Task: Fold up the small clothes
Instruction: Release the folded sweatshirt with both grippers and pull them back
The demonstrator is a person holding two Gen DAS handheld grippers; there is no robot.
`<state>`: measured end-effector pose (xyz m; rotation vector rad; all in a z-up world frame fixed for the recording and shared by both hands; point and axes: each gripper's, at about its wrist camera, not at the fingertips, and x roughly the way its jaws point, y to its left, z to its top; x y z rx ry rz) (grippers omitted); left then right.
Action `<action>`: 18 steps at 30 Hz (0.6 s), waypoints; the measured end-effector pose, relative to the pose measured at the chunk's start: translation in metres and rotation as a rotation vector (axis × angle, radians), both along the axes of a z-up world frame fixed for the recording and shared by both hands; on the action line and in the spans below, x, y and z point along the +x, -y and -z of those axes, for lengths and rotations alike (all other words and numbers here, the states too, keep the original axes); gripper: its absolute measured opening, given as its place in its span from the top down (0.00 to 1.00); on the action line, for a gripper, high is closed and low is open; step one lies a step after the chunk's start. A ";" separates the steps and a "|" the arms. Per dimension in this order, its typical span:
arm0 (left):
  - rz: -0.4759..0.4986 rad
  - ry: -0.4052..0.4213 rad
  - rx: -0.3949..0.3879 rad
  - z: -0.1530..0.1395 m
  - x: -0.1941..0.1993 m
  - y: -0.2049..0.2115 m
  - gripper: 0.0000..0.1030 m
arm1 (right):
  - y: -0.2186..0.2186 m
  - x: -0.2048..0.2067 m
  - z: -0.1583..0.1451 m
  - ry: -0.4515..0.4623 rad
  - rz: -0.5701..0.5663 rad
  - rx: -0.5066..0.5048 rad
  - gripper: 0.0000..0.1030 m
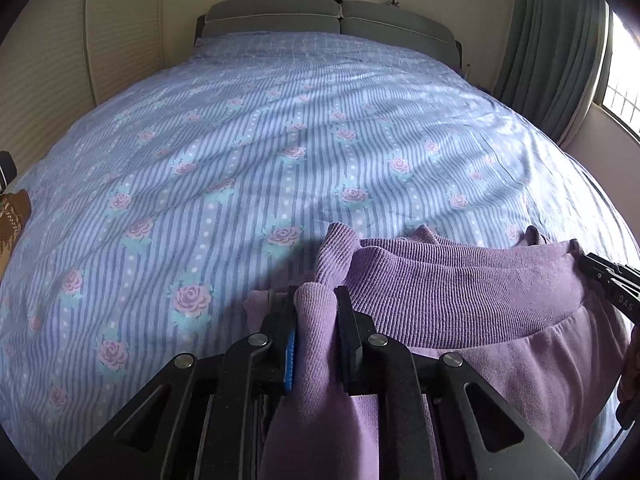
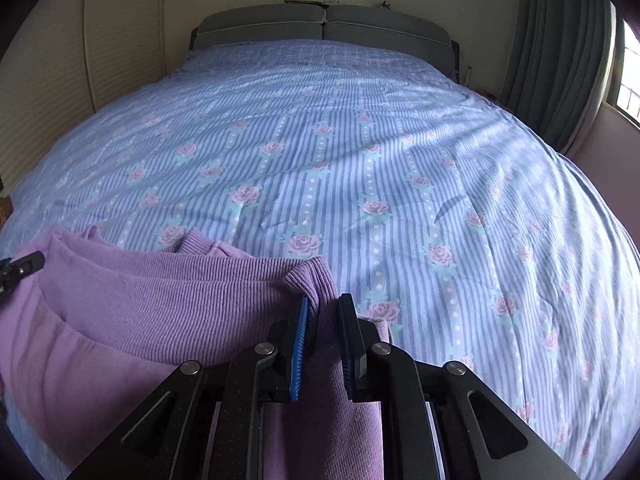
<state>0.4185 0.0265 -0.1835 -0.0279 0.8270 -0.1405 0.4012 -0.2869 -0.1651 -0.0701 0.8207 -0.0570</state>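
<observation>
Your left gripper (image 1: 316,300) pinches one end of the ribbed hem of the purple garment (image 1: 460,292). Your right gripper (image 2: 323,312) pinches the other end, and the cloth hangs stretched between them above the striped floral bedspread (image 1: 240,140).

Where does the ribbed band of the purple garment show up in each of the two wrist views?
Left wrist view: the ribbed band runs across the lower right, from the left gripper toward the right gripper at the right edge.
Right wrist view: the ribbed band runs across the lower left, ending at the right gripper.
Shared landmark: the grey headboard, top centre in both.
</observation>
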 end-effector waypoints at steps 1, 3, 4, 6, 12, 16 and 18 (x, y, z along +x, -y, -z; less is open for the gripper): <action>-0.001 0.007 0.001 -0.002 -0.002 0.000 0.80 | -0.001 -0.001 -0.001 0.005 0.000 -0.009 0.79; -0.021 0.023 0.005 -0.007 -0.007 0.000 0.78 | -0.002 -0.005 -0.007 0.023 0.015 -0.026 0.66; -0.032 0.034 0.005 -0.010 -0.011 -0.001 0.76 | -0.001 -0.009 -0.011 0.042 0.028 -0.028 0.61; -0.044 0.060 0.023 -0.019 -0.019 0.001 0.75 | 0.001 -0.018 -0.021 0.075 0.056 -0.021 0.53; -0.025 0.143 -0.003 -0.047 -0.063 0.011 0.56 | -0.005 -0.062 -0.046 0.162 0.040 0.046 0.51; 0.059 0.172 -0.034 -0.045 -0.097 0.028 0.49 | -0.015 -0.089 -0.042 0.159 -0.015 0.122 0.51; 0.080 0.148 -0.047 -0.034 -0.105 0.033 0.46 | -0.020 -0.095 -0.032 0.128 -0.032 0.136 0.51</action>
